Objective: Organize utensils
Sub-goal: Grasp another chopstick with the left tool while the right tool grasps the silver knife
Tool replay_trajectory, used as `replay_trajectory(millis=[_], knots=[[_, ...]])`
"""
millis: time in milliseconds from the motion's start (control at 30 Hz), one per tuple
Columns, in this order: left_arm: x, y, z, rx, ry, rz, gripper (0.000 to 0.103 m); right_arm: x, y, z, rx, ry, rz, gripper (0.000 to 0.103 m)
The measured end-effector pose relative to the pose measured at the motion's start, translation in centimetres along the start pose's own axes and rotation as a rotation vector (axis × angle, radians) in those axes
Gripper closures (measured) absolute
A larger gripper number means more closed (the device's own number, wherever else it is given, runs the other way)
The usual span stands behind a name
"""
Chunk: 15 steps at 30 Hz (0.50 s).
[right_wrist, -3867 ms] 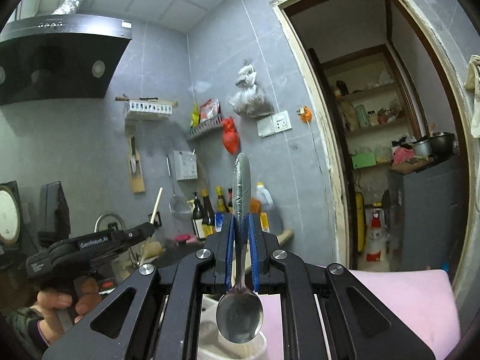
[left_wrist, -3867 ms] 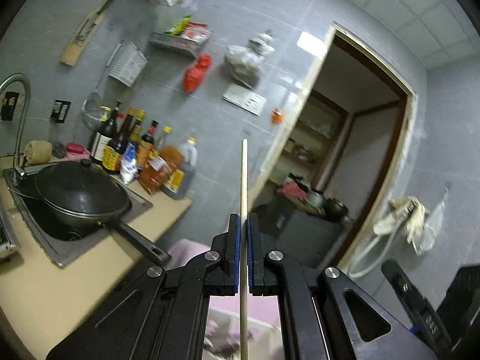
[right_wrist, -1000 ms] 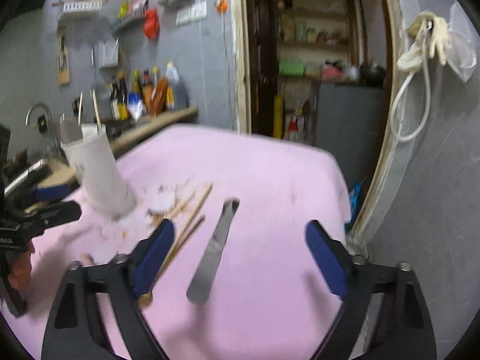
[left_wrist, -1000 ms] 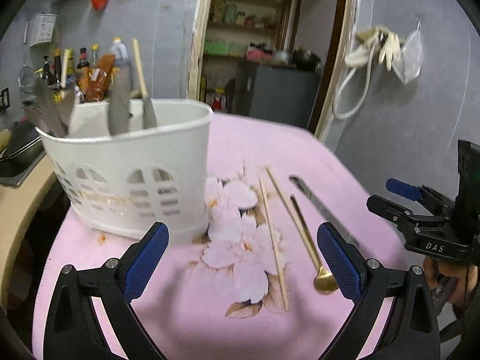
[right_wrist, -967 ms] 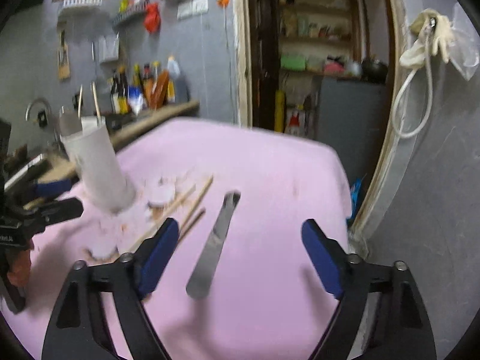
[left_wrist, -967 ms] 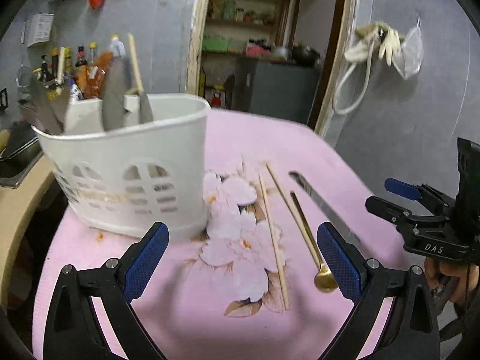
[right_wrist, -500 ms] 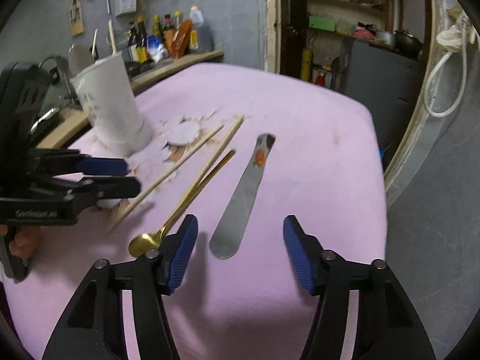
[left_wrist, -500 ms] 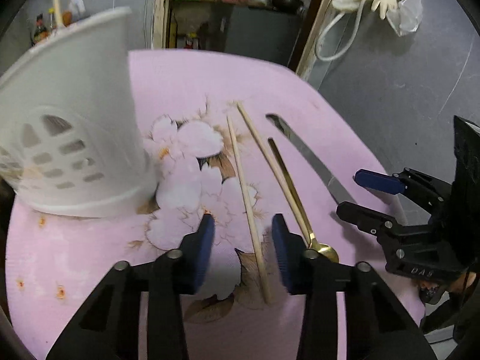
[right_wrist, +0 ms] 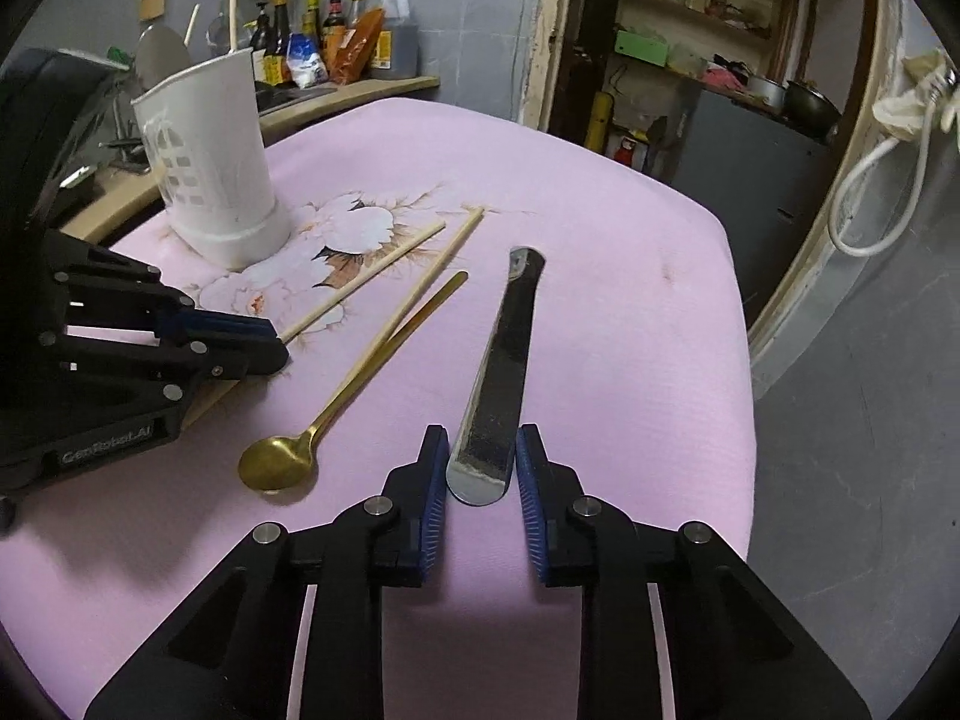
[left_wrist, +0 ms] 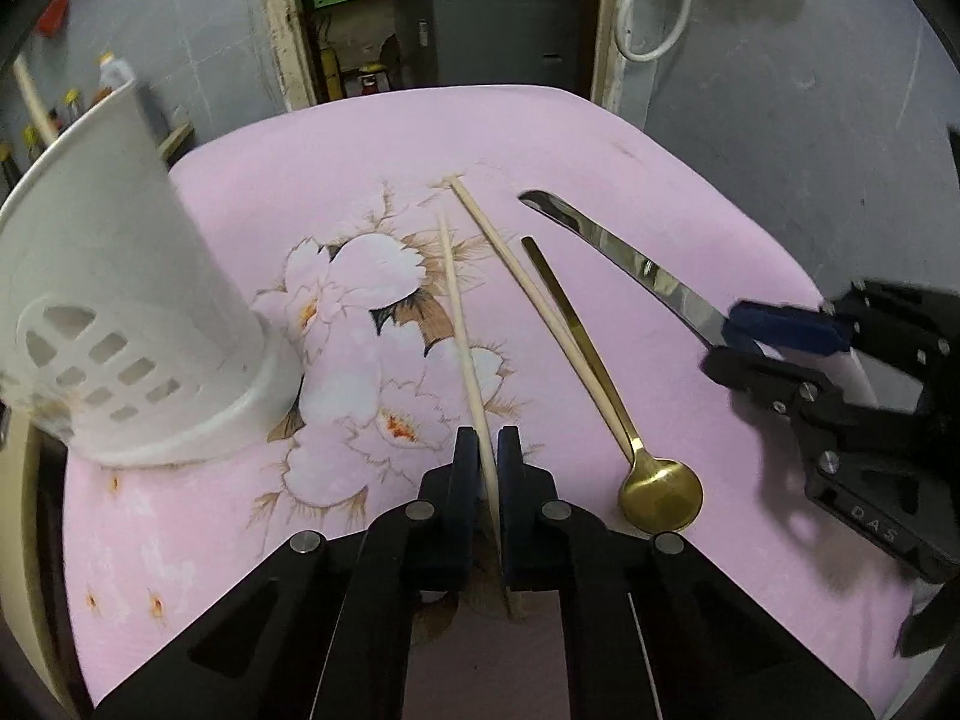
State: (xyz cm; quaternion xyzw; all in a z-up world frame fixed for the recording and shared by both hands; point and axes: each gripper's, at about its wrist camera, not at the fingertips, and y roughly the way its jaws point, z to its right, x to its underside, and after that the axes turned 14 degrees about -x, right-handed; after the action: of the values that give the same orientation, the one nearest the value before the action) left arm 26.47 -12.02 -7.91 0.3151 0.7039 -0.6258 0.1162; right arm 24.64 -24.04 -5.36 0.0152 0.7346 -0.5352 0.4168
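On the pink flowered cloth [left_wrist: 360, 138] lie two wooden chopsticks, a gold spoon [left_wrist: 659, 491] and a steel knife [left_wrist: 624, 261]. My left gripper [left_wrist: 489, 450] is shut on the near end of the left chopstick [left_wrist: 459, 306], low on the cloth. The second chopstick [left_wrist: 516, 276] lies beside the spoon. My right gripper [right_wrist: 480, 468] is open, its jaws on either side of the knife's [right_wrist: 501, 372] rounded near end, not touching. The white utensil holder [left_wrist: 114, 324] stands at the left and also shows in the right wrist view [right_wrist: 210, 162].
A counter with sauce bottles [right_wrist: 336, 42] and a sink lies behind the holder. A doorway with shelves [right_wrist: 690, 30] is at the back. The cloth's edge [right_wrist: 741, 360] drops off to the right, near a grey wall.
Both grippers have come down to the cloth. The left one has closed on the left chopstick's end. The right one has narrowed around the knife's end.
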Motion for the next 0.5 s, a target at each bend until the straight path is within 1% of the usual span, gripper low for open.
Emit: replay_trajectory(millis=[100, 300, 500], knots=[[0.3, -0.1, -1.1, 0.033, -0.054, -0.010, 0.100, 0.6, -0.6, -0.3, 0.006, 0.002, 0.009, 0.083], [2.8, -2.4, -2.3, 0.042, -0.093, 0.003, 0.100, 2.6, -2.5, -1.4, 0.005, 0.007, 0.002, 0.084], [5.4, -4.8, -3.8, 0.056, -0.184, 0.000, 0.100, 4.6, -4.0, -2.5, -0.005, 0.027, -0.016, 0.084]])
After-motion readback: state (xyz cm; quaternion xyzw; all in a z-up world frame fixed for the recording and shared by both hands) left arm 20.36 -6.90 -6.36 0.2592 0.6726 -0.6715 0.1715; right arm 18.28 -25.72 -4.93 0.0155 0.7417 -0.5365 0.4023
